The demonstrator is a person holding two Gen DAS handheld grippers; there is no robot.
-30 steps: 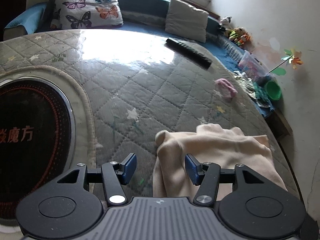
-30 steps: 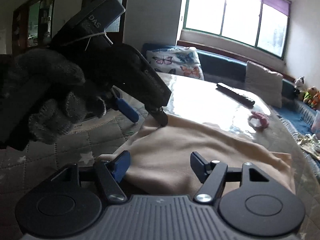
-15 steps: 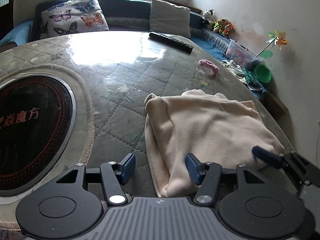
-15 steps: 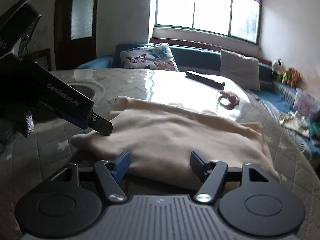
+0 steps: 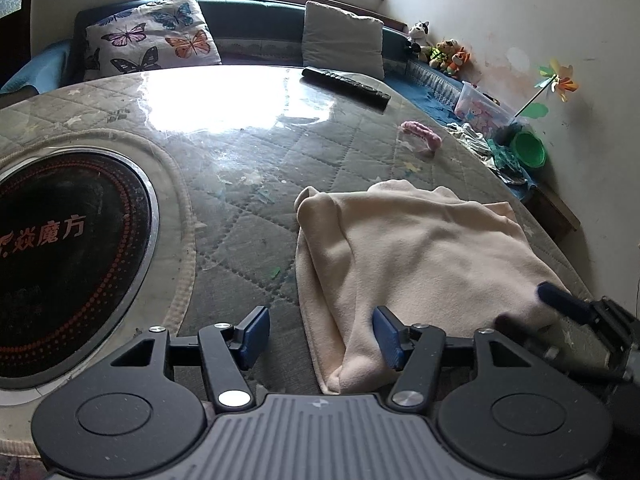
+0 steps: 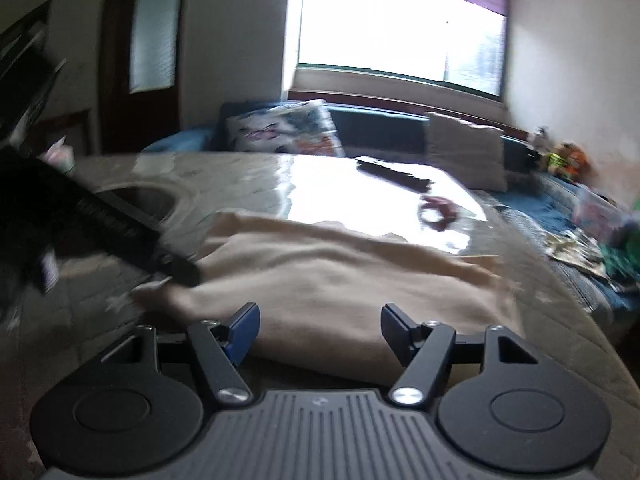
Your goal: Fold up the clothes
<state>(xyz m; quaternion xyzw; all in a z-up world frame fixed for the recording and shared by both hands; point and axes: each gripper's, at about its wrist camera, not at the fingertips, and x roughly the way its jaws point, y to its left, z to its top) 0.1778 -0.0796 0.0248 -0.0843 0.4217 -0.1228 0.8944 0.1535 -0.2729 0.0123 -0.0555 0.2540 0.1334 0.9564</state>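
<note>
Under me spreads the round quilted table point(image 5: 248, 208), glossy under a clear cover, with a dark round cooktop point(image 5: 68, 256) set into it at about nine o'clock in my left view. Beyond the far rim, at twelve, runs a blue bench point(image 5: 256, 28) carrying a butterfly cushion point(image 5: 148, 40) and a plain grey cushion point(image 5: 344, 44). The cream garment point(image 5: 420, 248) lies folded on the table toward three o'clock of its middle, its near left corner reaching down between the fingers of my left gripper point(image 5: 320, 336). Those jaws stand spread, and neither blue pad presses the cloth, though the right pad sits just beside its fold. My right gripper point(image 6: 316, 332) hovers at the garment's near edge with its jaws spread too, holding nothing; that view is smeared with blur. In the left view the right gripper's blue fingertip shows at four o'clock, over the garment's near right corner. A black remote point(image 5: 346, 82) lies at one o'clock near the far rim, and a small pink band point(image 5: 420, 134) rests between it and the garment.
</note>
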